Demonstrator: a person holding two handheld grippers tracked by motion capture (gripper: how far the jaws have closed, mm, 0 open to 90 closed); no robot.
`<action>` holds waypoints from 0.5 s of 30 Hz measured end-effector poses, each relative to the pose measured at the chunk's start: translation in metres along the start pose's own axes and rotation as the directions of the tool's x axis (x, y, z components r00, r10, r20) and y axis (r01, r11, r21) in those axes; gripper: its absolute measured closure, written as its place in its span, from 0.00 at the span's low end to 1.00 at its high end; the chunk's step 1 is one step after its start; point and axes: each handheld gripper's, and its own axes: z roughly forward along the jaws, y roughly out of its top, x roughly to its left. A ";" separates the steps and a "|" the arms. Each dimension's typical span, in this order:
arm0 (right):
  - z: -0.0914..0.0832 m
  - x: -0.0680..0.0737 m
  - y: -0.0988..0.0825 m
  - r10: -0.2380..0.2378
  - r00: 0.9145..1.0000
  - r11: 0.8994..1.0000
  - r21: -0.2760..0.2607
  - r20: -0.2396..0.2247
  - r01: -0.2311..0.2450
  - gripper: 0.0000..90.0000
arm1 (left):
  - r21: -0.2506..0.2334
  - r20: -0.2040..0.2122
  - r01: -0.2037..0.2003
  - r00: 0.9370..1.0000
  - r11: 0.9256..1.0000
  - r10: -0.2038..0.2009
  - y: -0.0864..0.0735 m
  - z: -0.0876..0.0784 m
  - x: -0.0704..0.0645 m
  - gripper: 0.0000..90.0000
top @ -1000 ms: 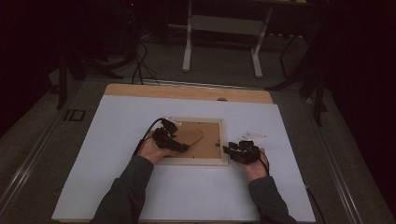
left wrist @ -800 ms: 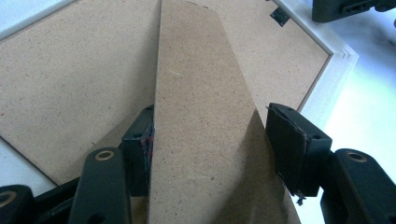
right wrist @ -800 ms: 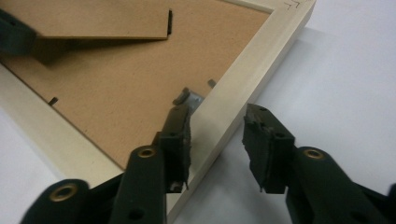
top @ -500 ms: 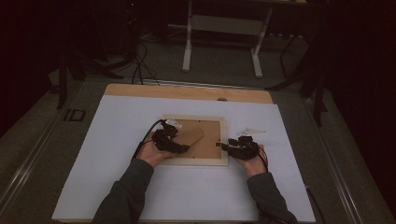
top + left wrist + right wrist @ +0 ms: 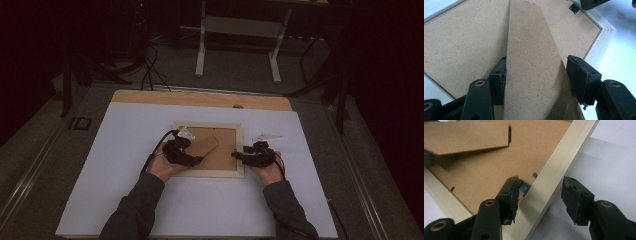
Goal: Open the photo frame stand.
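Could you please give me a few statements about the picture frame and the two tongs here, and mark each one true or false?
1. The picture frame lies with its brown backing board facing up. True.
2. The left tongs have the hinged stand flap between their jaws. True.
3. The right tongs are clamped shut on a sheet of glass. False: their jaws have just been opening and now straddle the frame's pale wooden rail, with the right pad clear of it.
4. The frame stands upright on its stand. False: it lies flat on the white table.
5. A small metal tab sits by the right tongs' left jaw. True.
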 end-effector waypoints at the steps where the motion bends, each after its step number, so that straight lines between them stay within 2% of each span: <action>1: 0.000 -0.001 0.001 0.004 1.000 1.000 0.000 -0.003 -0.004 0.50 | -0.007 -0.006 -0.004 1.000 1.000 0.004 0.000 -0.001 -0.001 0.45; 15: 0.003 -0.006 0.012 0.033 0.999 0.999 -0.001 -0.040 -0.033 0.41 | -0.052 -0.064 -0.074 0.995 0.996 0.070 -0.004 -0.007 -0.015 0.45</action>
